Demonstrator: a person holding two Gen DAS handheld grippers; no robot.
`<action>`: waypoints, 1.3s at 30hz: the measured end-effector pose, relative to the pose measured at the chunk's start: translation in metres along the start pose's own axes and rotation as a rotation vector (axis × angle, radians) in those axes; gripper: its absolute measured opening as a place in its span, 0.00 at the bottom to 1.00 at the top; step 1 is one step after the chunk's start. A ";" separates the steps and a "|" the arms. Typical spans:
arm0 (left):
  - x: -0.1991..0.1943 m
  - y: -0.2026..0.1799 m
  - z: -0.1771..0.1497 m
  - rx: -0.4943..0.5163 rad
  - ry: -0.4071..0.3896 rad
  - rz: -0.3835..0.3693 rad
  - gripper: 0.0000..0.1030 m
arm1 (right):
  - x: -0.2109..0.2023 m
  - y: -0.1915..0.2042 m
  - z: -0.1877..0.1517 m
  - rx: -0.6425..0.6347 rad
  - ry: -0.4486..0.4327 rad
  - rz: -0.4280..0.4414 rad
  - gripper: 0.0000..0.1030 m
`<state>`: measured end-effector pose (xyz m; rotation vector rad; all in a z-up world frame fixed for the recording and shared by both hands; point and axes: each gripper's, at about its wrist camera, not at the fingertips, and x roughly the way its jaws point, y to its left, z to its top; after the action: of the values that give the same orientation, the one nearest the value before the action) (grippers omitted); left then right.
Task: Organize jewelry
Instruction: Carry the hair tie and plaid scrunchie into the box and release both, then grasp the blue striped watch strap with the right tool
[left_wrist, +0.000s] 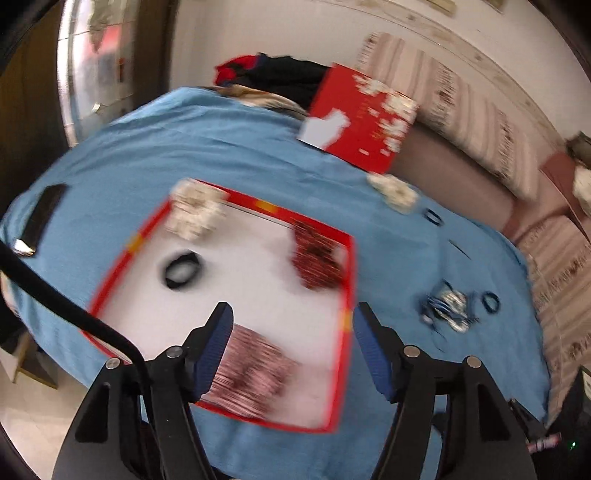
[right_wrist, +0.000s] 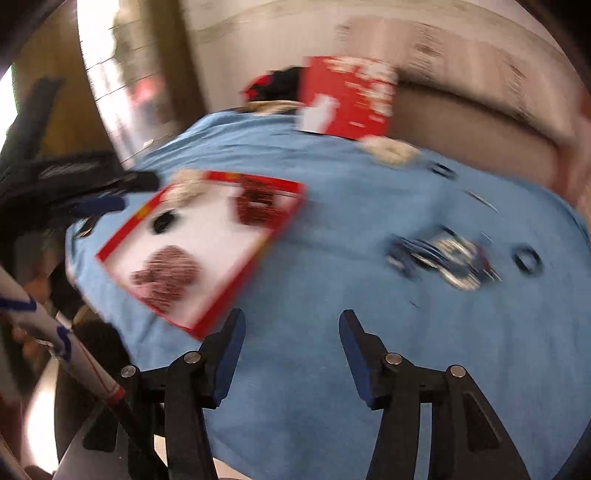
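Note:
A shallow red-rimmed white tray (left_wrist: 349, 280) lies on the blue cloth (left_wrist: 184, 140). It holds a pale beaded pile (left_wrist: 194, 212), a black ring (left_wrist: 181, 270), a dark red beaded pile (left_wrist: 319, 260) and a pink beaded pile (left_wrist: 255, 373). My left gripper (left_wrist: 291, 332) is open and empty above the tray's near side. My right gripper (right_wrist: 291, 339) is open and empty over bare cloth, right of the tray (right_wrist: 236, 280). A blue and silver jewelry heap (right_wrist: 443, 258) and a dark ring (right_wrist: 528, 260) lie ahead on the right. Both views are motion-blurred.
A red box lid (left_wrist: 364, 122) stands propped at the far edge, with dark clothes (left_wrist: 284, 75) behind it. A pale beaded piece (left_wrist: 395, 192) and a small dark ring (left_wrist: 432, 216) lie near it. A black flat object (left_wrist: 42, 214) lies at the left edge. A sofa (left_wrist: 461, 184) stands at the right.

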<state>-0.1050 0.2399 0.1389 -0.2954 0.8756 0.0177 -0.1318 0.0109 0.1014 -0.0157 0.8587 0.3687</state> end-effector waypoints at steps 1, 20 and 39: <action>0.002 -0.010 -0.007 0.001 0.011 -0.016 0.64 | -0.004 -0.018 -0.006 0.041 0.001 -0.032 0.55; 0.042 -0.091 -0.100 0.151 0.129 -0.012 0.64 | -0.020 -0.175 -0.039 0.355 -0.034 -0.209 0.54; 0.076 -0.089 -0.099 0.146 0.206 -0.013 0.64 | 0.072 -0.227 0.026 0.579 0.016 -0.084 0.04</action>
<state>-0.1181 0.1207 0.0436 -0.1672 1.0736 -0.0898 0.0037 -0.1749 0.0351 0.4801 0.9515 0.0316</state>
